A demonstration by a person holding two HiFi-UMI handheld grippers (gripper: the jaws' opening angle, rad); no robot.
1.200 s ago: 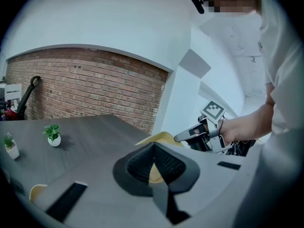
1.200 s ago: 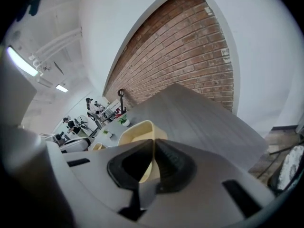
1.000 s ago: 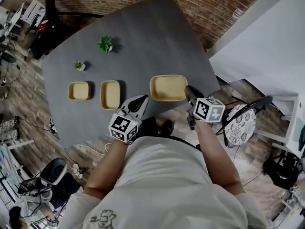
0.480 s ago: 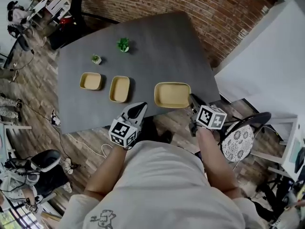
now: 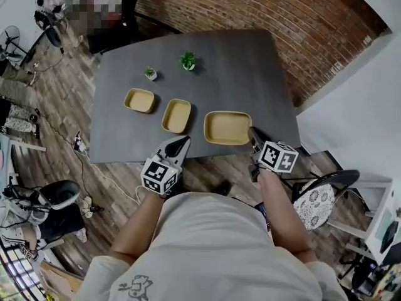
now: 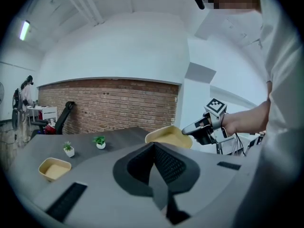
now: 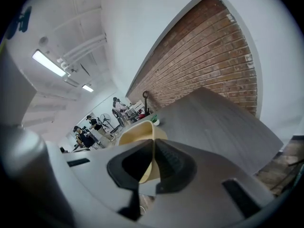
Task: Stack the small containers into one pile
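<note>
Against a second ago, the large container [image 5: 227, 127] has come leftwards. The wide gap that lay between it and the middle container [image 5: 177, 115] is now a narrow strip of bare table [image 5: 250, 68]. The small container [image 5: 140, 100] and the middle one keep the same spacing as before. My head view has also swung, so the whole table top sits farther up the picture, with more wooden floor [image 5: 125, 168] showing at its near side.

My right gripper [image 5: 252, 131] has its fingers [image 7: 173, 163] closed on the near right rim of the large container; a strip of the yellow wall shows between them. I cannot tell whether the container is clear of the table or resting on it. My left gripper [image 5: 182, 143] hangs over the near edge of the table, just near of the middle container, with its fingers [image 6: 168, 165] pressed together and nothing between them.

All three containers are pale yellow, shallow and rectangular with rounded corners, open side up and empty. They run in a row from far left to near right, smallest to largest, none inside another. Two little potted plants [image 5: 187, 61] stand beyond them on the far part of the table.
</note>
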